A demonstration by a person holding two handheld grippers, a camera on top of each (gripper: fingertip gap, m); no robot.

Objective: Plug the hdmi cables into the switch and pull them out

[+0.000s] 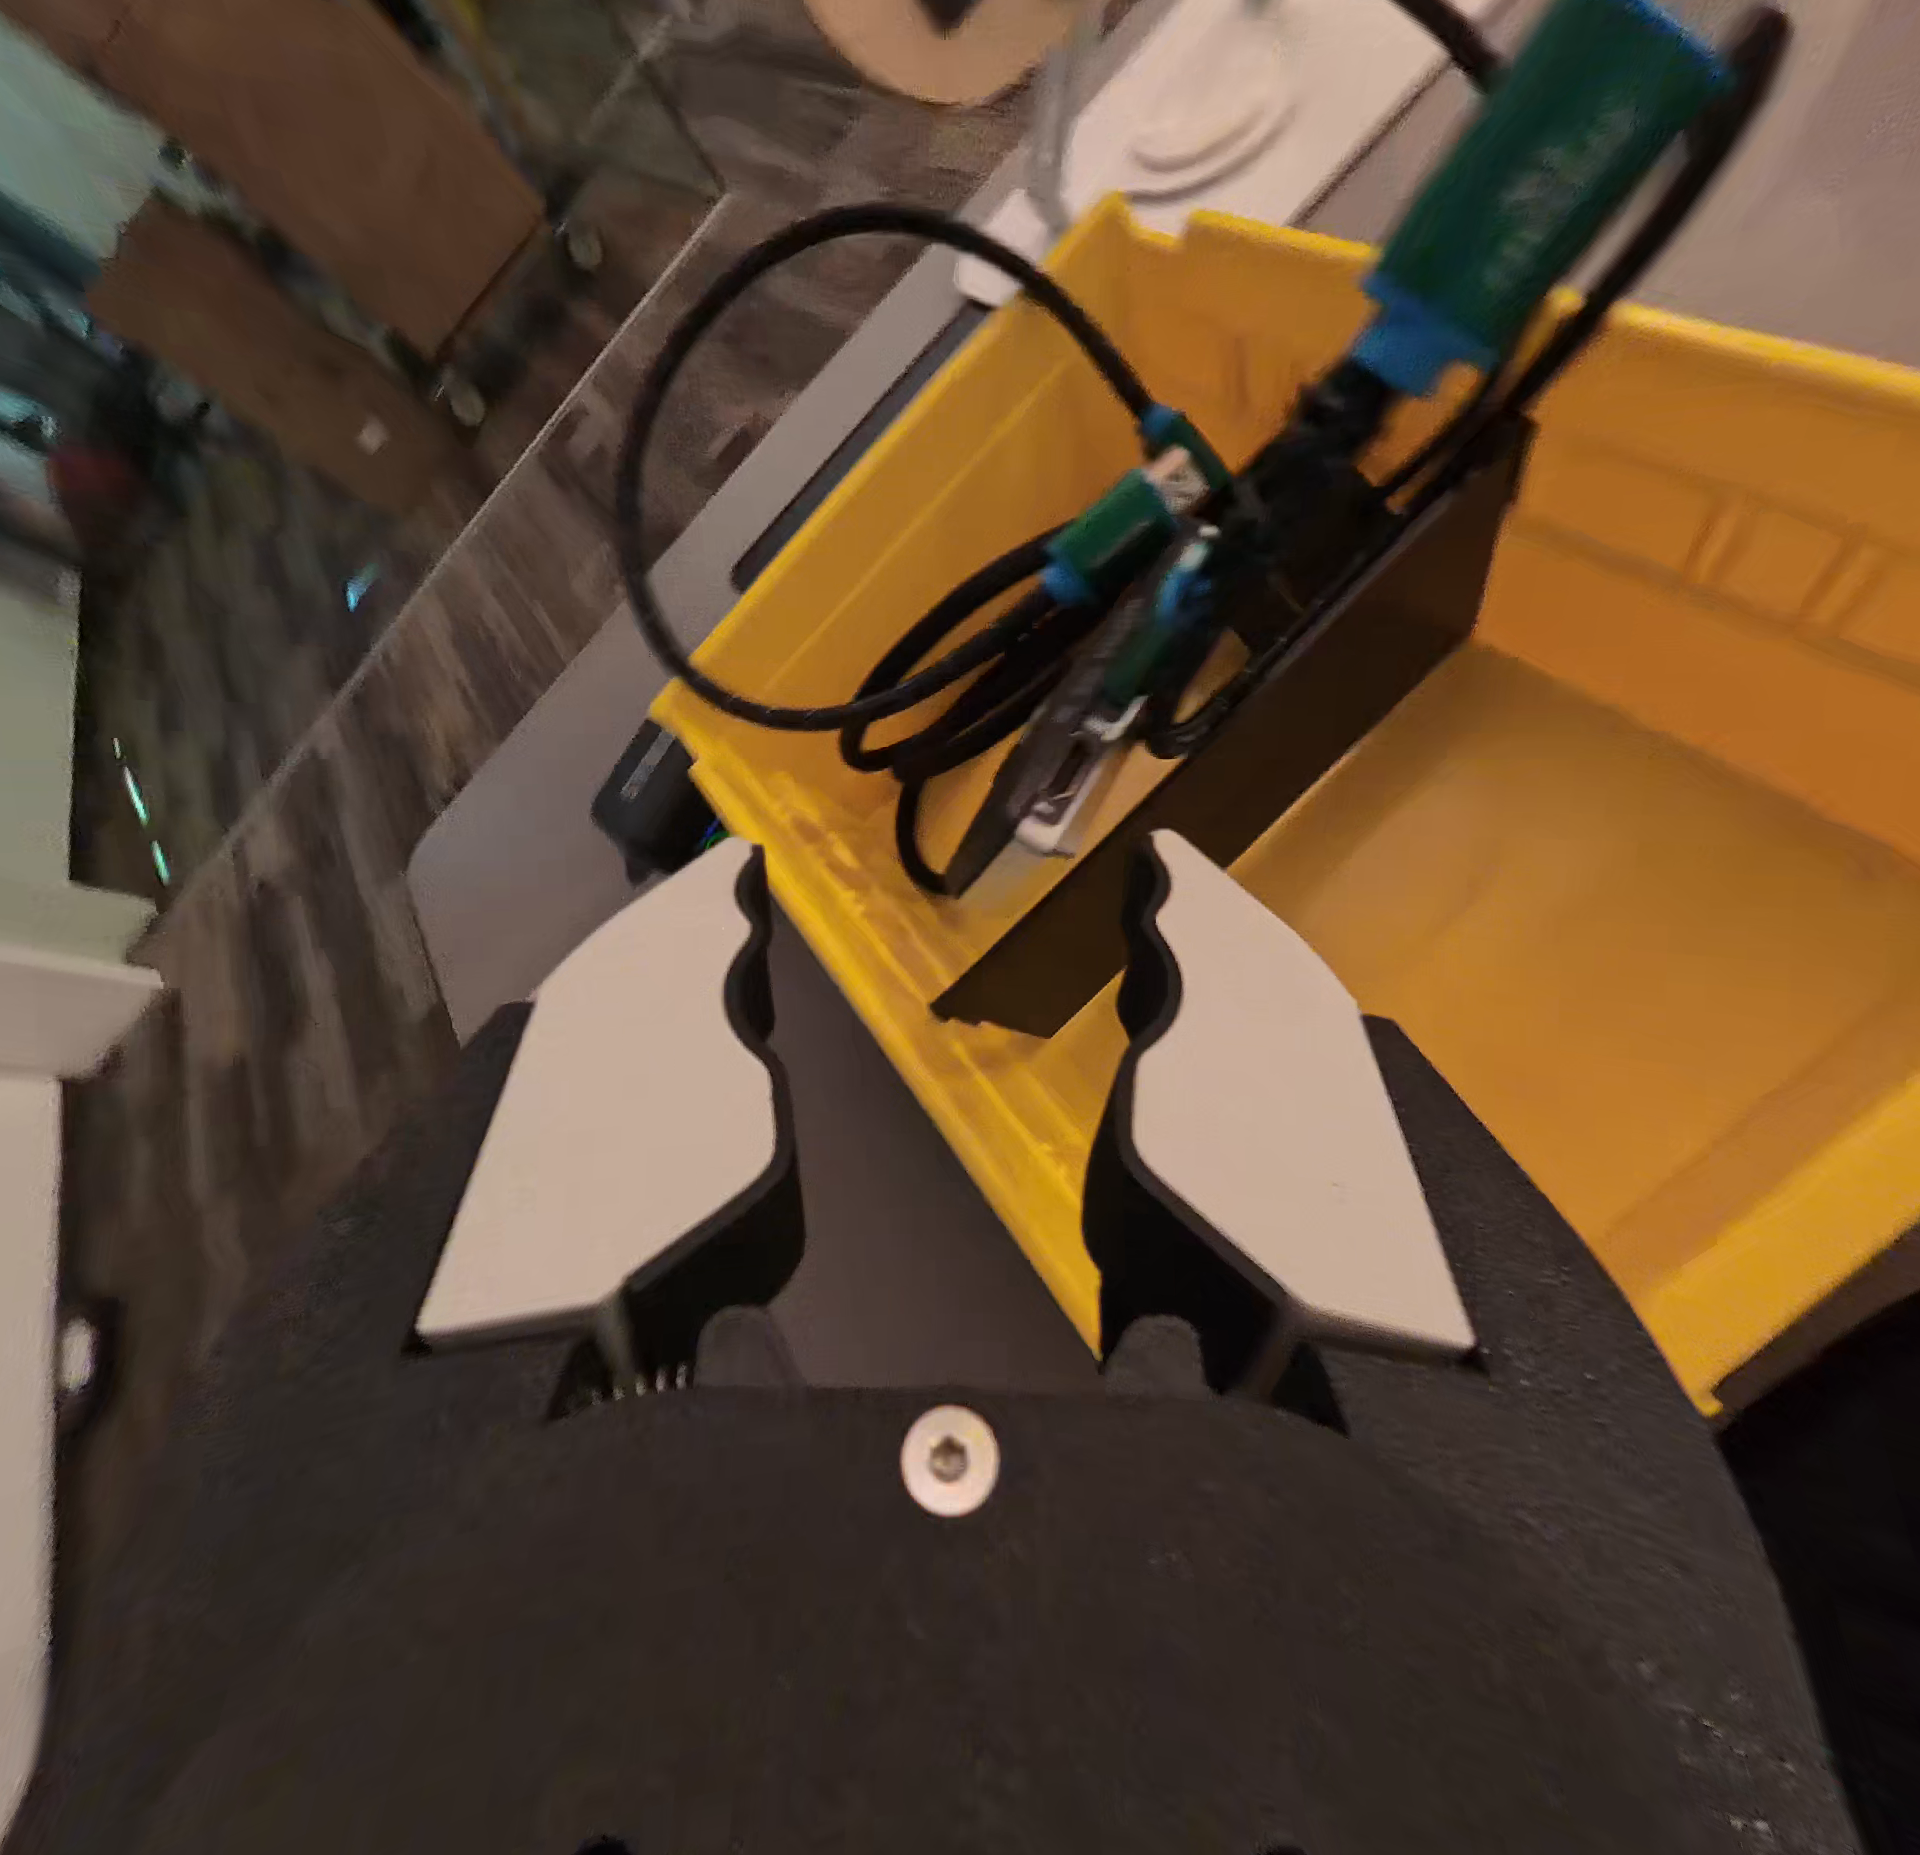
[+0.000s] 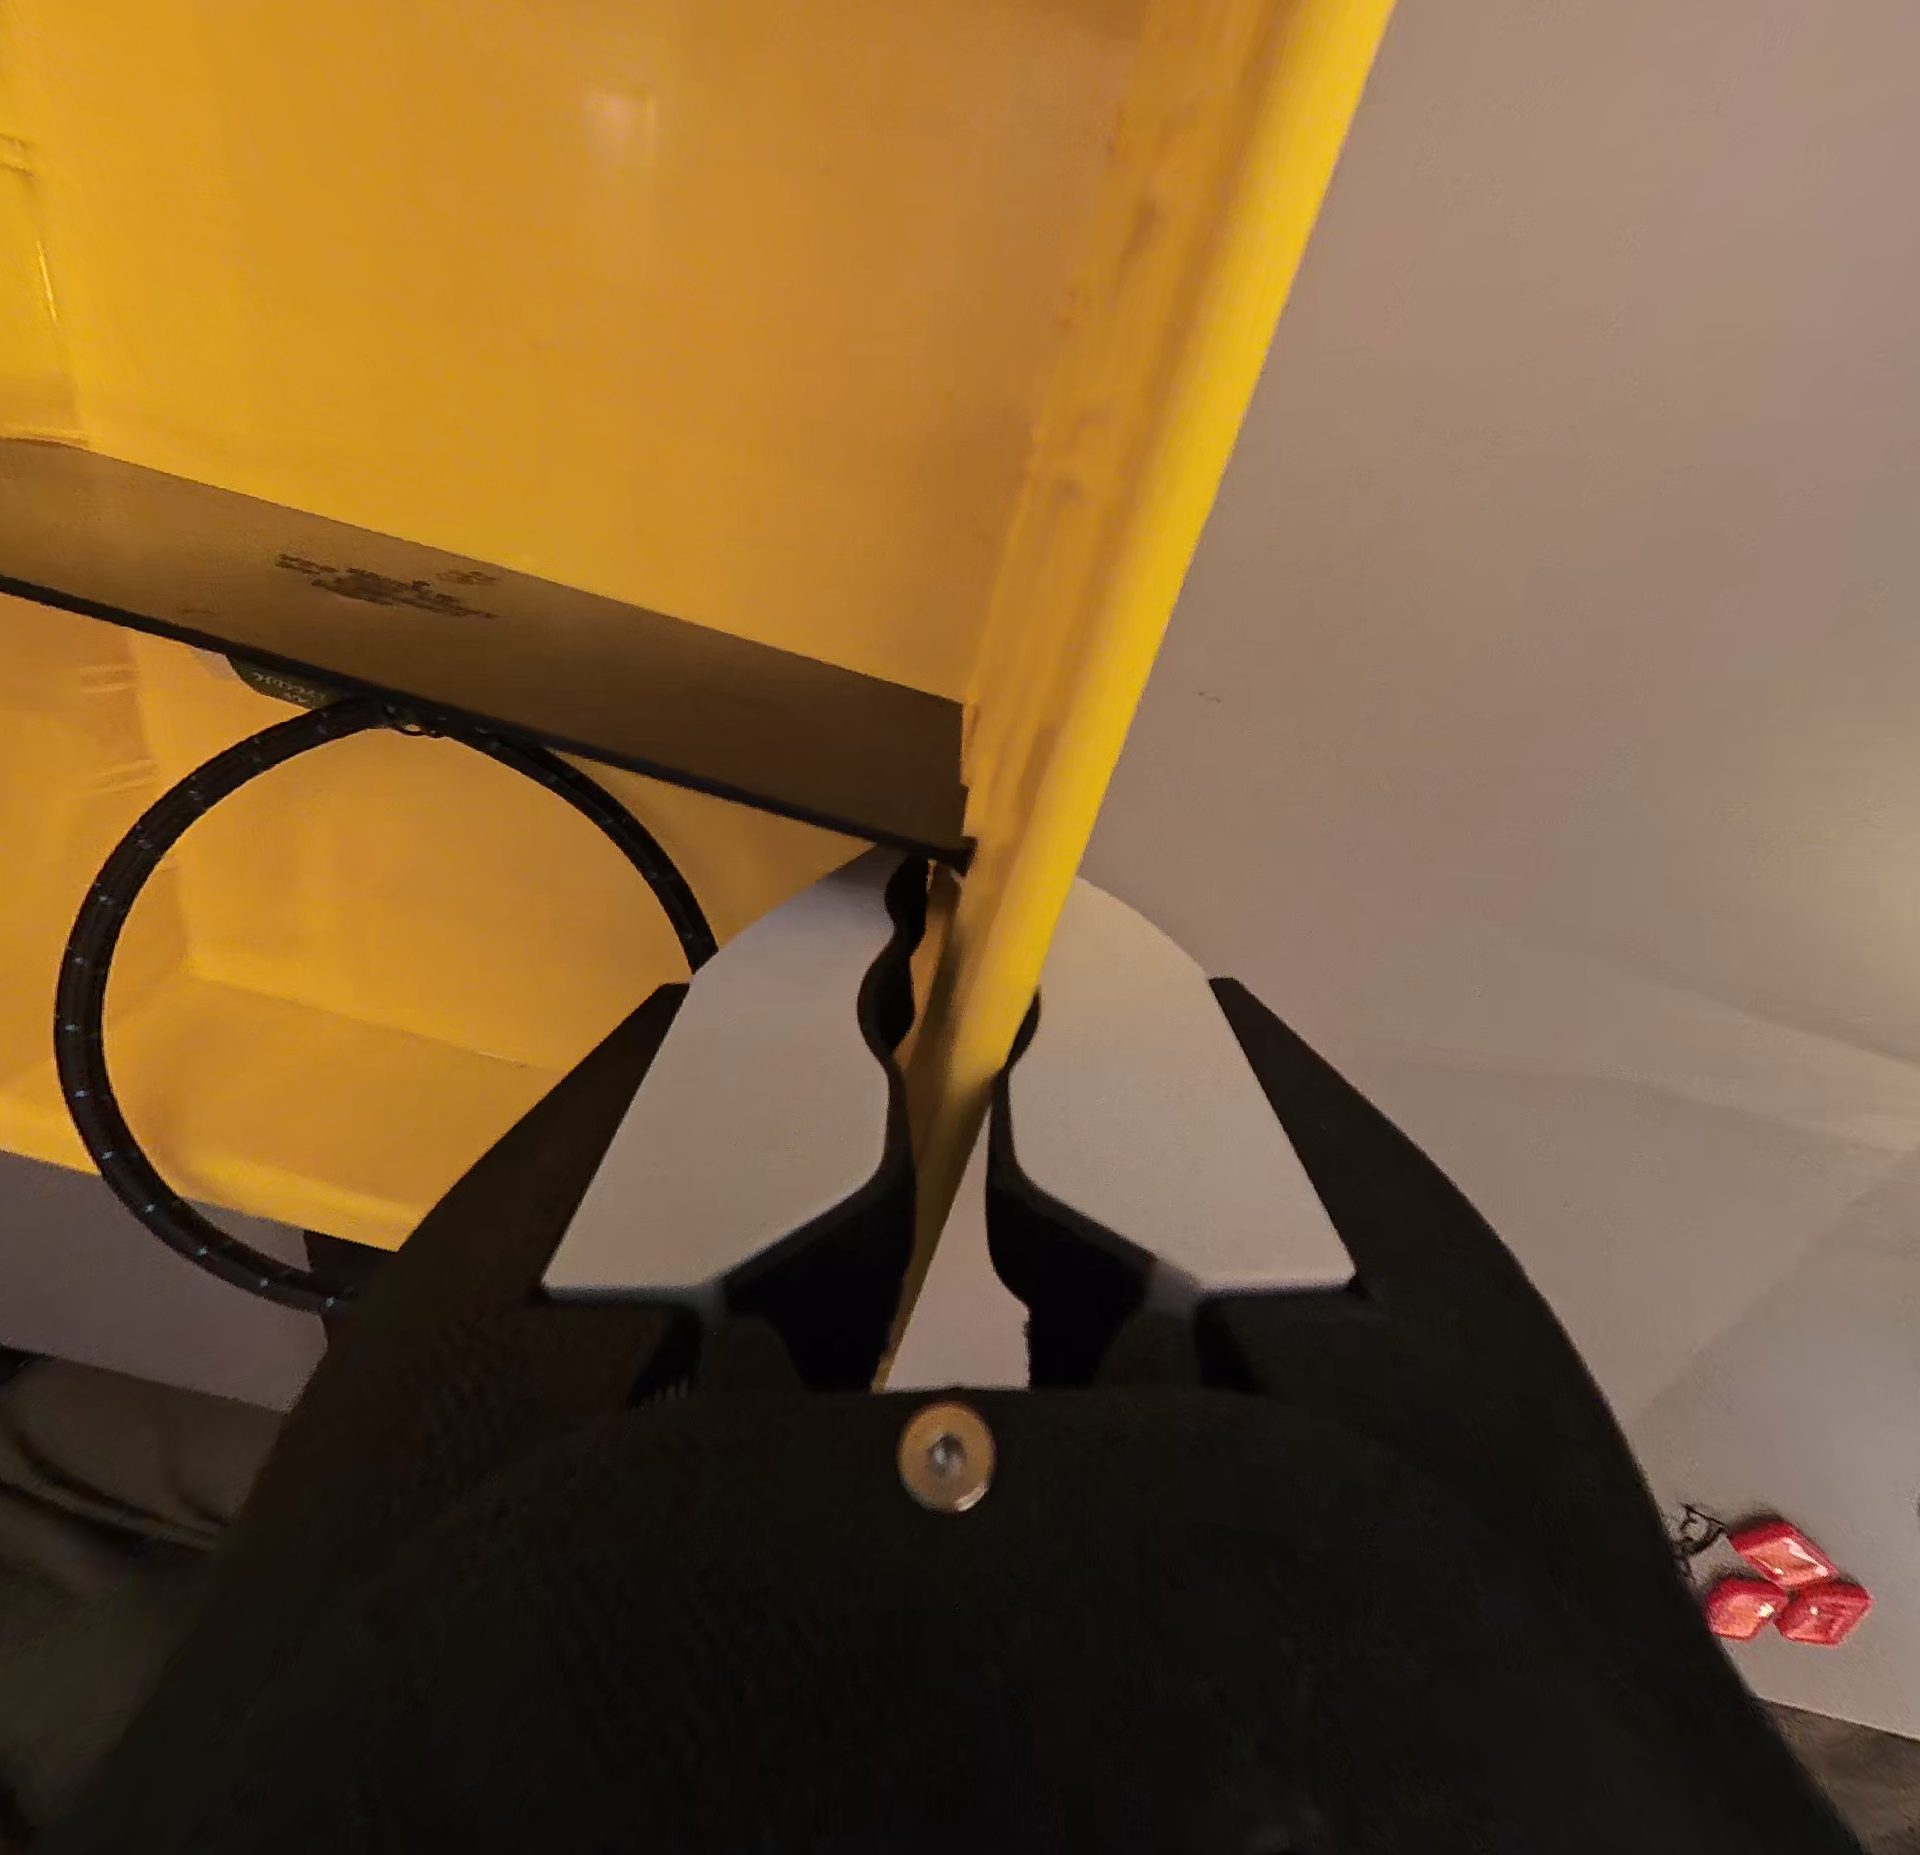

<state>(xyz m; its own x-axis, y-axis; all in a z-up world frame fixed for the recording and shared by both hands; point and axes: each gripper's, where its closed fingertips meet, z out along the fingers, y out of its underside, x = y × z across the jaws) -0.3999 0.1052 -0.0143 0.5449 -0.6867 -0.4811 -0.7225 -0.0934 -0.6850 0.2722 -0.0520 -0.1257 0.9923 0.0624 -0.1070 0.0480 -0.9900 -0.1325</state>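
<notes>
A yellow bin point(image 1: 1621, 901) holds a black divider point(image 1: 1361, 652). Beside the divider lies a slim black and silver switch point(image 1: 1039, 797) amid coiled black HDMI cables point(image 1: 935, 704) with green and blue plugs point(image 1: 1112, 538). A larger green plug point(image 1: 1538, 174) stands higher at the upper right. My left gripper point(image 1: 951, 870) is open and empty over the bin's near rim, with the divider's end between its fingers. My right gripper point(image 2: 971, 922) is shut on the yellow bin's side wall point(image 2: 1091, 558), next to the divider point(image 2: 520, 642) and a cable loop point(image 2: 94, 974).
The bin sits on a pale table point(image 2: 1558, 766). Small red objects point(image 2: 1787, 1587) lie on the table at the right. A dark device point(image 1: 644, 797) sits outside the bin's left corner. Wooden furniture point(image 1: 312, 143) and a dark floor point(image 1: 260, 662) lie beyond the table edge. Tip to tip, the grippers are about 70 cm apart. The left tips stand about 9 cm off the larger green plug point(image 1: 1538, 174).
</notes>
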